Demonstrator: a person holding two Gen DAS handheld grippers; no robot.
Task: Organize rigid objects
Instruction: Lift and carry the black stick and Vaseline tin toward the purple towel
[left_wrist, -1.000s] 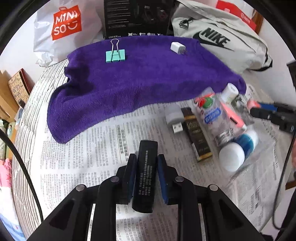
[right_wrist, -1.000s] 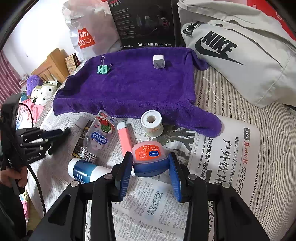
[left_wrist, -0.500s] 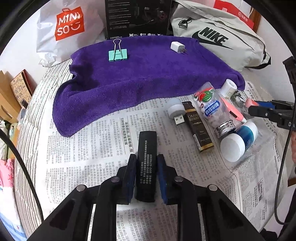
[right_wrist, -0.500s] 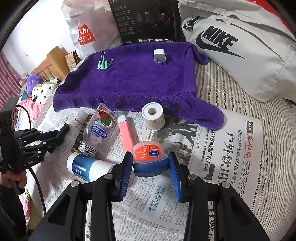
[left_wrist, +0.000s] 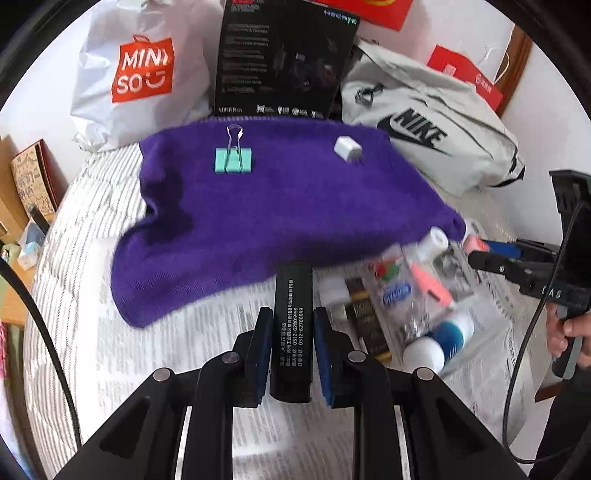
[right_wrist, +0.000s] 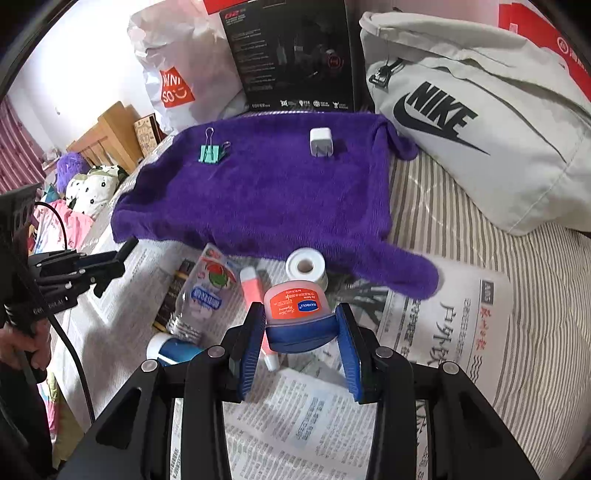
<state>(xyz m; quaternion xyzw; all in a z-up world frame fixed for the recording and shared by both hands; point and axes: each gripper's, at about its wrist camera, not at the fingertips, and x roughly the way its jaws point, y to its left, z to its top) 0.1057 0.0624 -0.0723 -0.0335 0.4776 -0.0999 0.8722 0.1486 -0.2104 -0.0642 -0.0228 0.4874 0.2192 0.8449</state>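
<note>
Left wrist view: the left tongs clamp a black rectangular bar, held above the newspaper with its far end at the purple towel edge. Right wrist view: the right tongs grip a blue jar with a pink lid above the newspaper, near a white tape roll. On the towel lie a teal binder clip and a white charger plug, well apart.

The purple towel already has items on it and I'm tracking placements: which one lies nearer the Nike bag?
The white charger plug, toward the towel's right side by the Nike bag. The teal binder clip sits toward the left, near the Miniso bag.
</note>
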